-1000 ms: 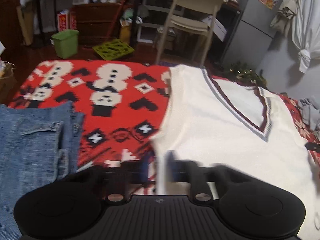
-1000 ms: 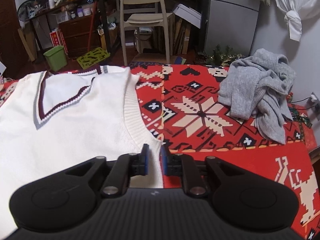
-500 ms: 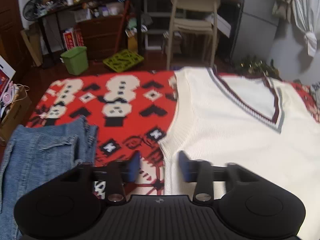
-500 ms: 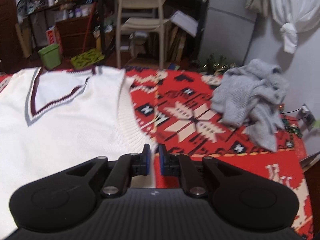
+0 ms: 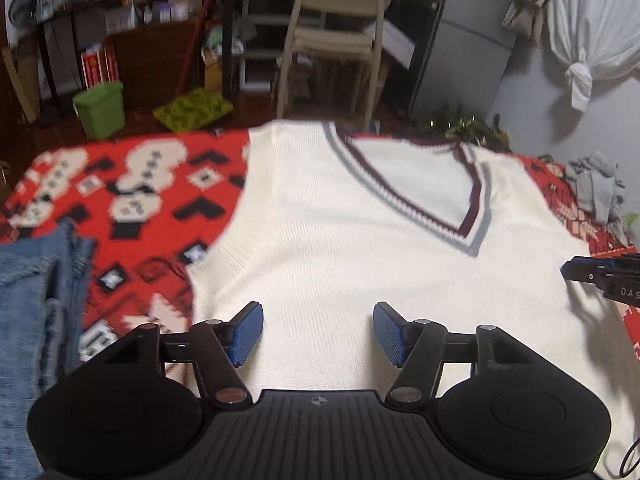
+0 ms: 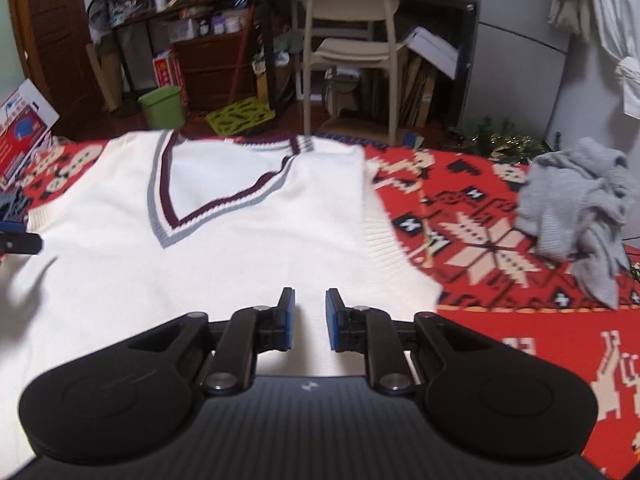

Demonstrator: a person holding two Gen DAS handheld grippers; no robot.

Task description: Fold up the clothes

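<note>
Left wrist view: The left gripper (image 5: 318, 334) hovers over the lower part of a white vest (image 5: 360, 248). Its jaws stand wide apart, having just been opening, with only flat vest fabric showing in the gap and nothing clamped. The vest lies flat, V-neck away from the camera, on a red patterned cloth (image 5: 132, 192). Folded jeans (image 5: 36, 300) lie on the cloth to the left, apart from the vest. The right gripper (image 5: 600, 276) shows at the right edge, at the vest's side; its jaw state cannot be told from here. A grey garment (image 5: 596, 188) sits far right.

Right wrist view: The right gripper (image 6: 310, 320) is over the vest (image 6: 200, 248) near its right edge. Its jaws are a narrow gap apart, with nothing between the pads. The grey garment (image 6: 580, 208) lies crumpled on the cloth (image 6: 480, 240), well apart from the vest. A chair (image 6: 352, 40) stands beyond.
</note>
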